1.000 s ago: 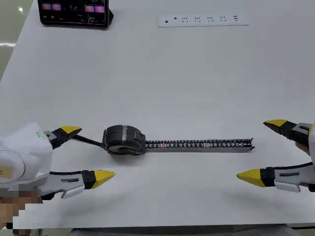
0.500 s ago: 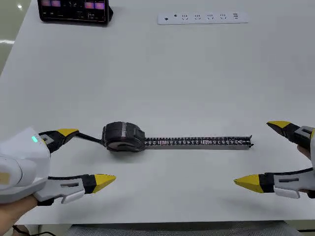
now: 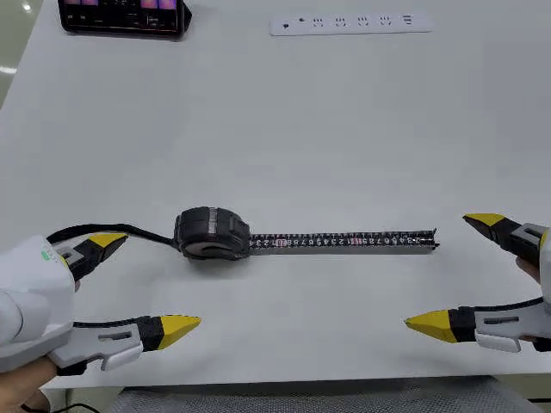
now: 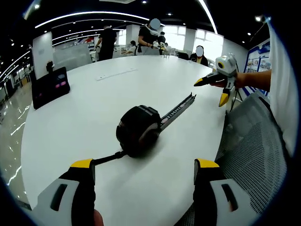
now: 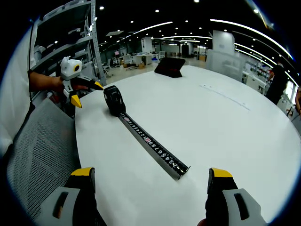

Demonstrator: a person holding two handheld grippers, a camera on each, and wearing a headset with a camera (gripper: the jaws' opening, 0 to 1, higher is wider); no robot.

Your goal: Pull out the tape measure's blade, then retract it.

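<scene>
Two grippers flank a black tape measure [image 3: 211, 234] in the head view. It stands on its base on the white counter [image 3: 284, 129], with its blade [image 3: 344, 242] drawn out flat to the right. The blade's end hook is near the right gripper [image 3: 449, 272] but apart from it. The left gripper [image 3: 151, 281] sits just left of the case, jaws spread wide and empty. A black wrist strap [image 3: 95, 231] trails from the case past its upper jaw. The right gripper's jaws are spread too — nothing between them. A white power strip [image 3: 350, 23] and a dark tablet [image 3: 120, 15] lie at the far edge.

In the left gripper view, the yellow-tipped jaws stand wide apart. The tape measure [image 4: 139, 129] is just ahead between them, untouched, and the blade [image 4: 178, 108] stretches toward the right gripper [image 4: 210, 92].

In the right gripper view, the parted jaws frame the blade's [image 5: 153, 146] hooked end — close, not touching. The blade runs back to the case [image 5: 114, 100], and the left gripper [image 5: 87, 94] is beyond it.
</scene>
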